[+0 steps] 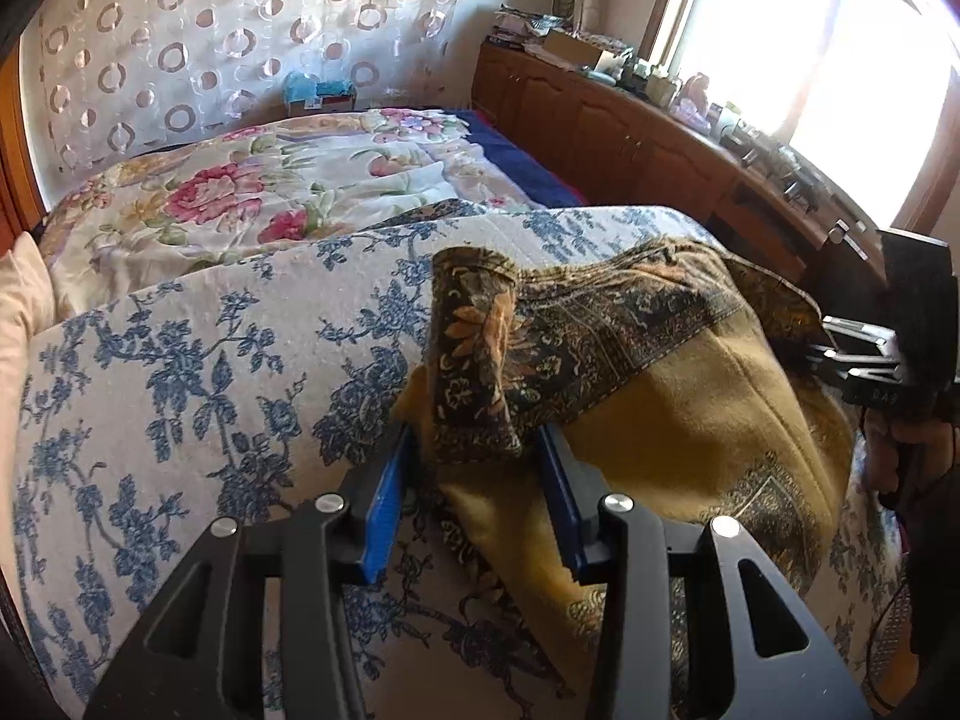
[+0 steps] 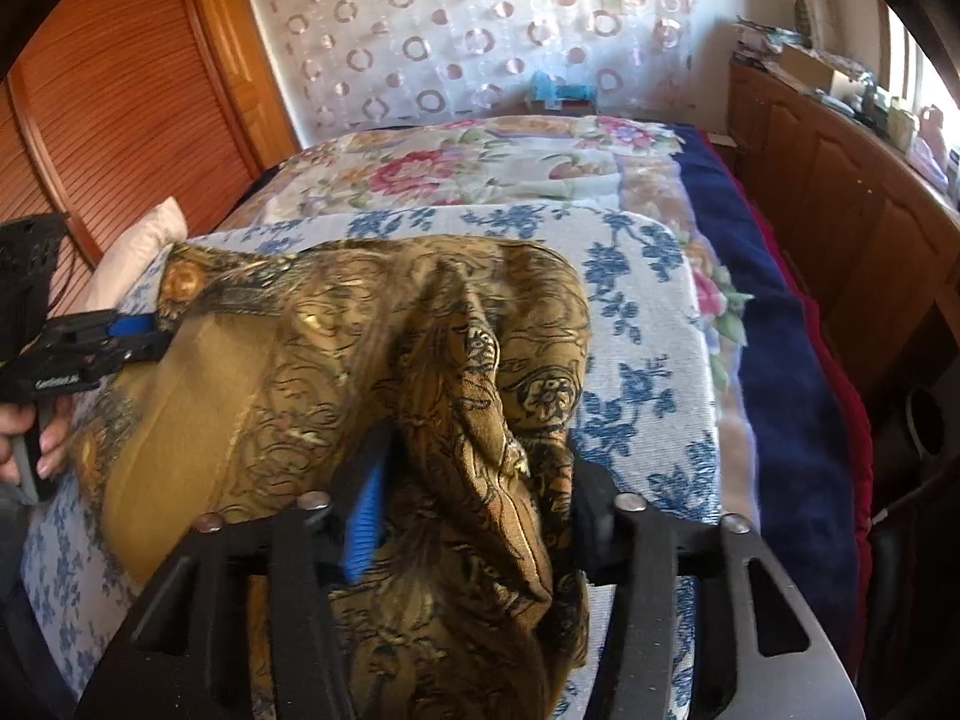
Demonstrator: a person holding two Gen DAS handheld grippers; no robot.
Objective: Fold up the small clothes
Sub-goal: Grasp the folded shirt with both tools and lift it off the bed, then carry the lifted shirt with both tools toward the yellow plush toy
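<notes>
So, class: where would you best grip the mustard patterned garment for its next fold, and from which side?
Grip the mustard patterned garment at its two near corners, coming in from the near edge of the blue-floral quilt. The left gripper and right gripper each have bunched fabric between their fingers there, while its far part lies on the quilt.

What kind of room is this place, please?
Most likely a bedroom in a home. A bed with a blue-flowered cover and a floral quilt fills the middle, a wooden cabinet stands under a bright window, and a patterned curtain hangs behind.
</notes>
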